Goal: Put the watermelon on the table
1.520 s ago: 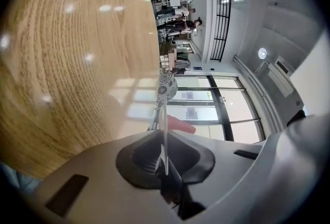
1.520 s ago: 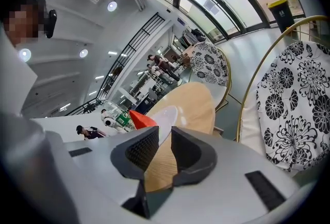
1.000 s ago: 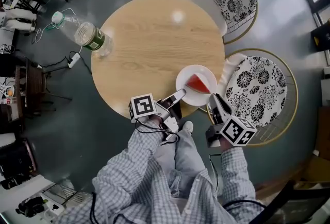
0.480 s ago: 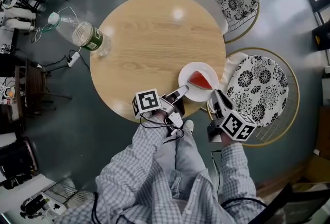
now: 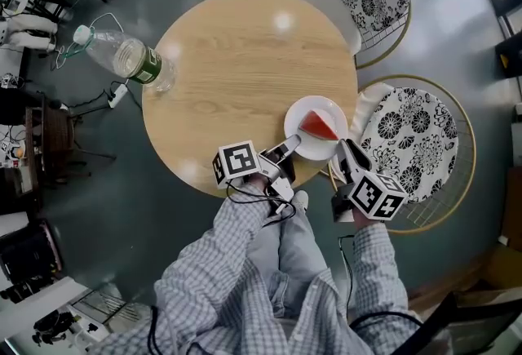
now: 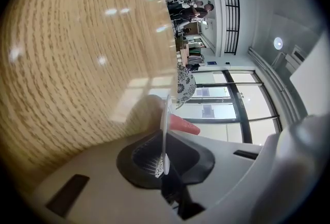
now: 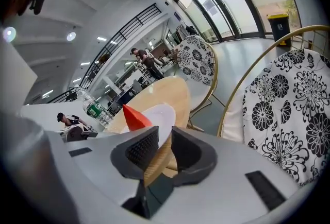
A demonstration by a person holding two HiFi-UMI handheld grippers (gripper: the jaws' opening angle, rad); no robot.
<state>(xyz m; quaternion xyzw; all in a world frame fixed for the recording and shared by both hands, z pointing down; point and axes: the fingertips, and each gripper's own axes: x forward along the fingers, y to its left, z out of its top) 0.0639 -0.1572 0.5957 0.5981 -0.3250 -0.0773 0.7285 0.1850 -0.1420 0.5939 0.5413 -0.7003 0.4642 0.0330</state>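
**Watermelon at the table's edge, both grippers on the plate**

Head view: the watermelon (image 5: 318, 130) sits on its white plate (image 5: 307, 112) at the near-right edge of the round table (image 5: 236, 59). The left gripper (image 5: 287, 148) is on the plate's near rim and the right gripper (image 5: 343, 151) on its right rim.

Left gripper view: jaws pinched tight on the thin rim, wood grain close alongside.

Right gripper view: jaws narrow with the rim between them, apparently pinching.

Nearly done, I'd say. Whether the plate fully rests, I can't tell. Left to do: settle it and release.
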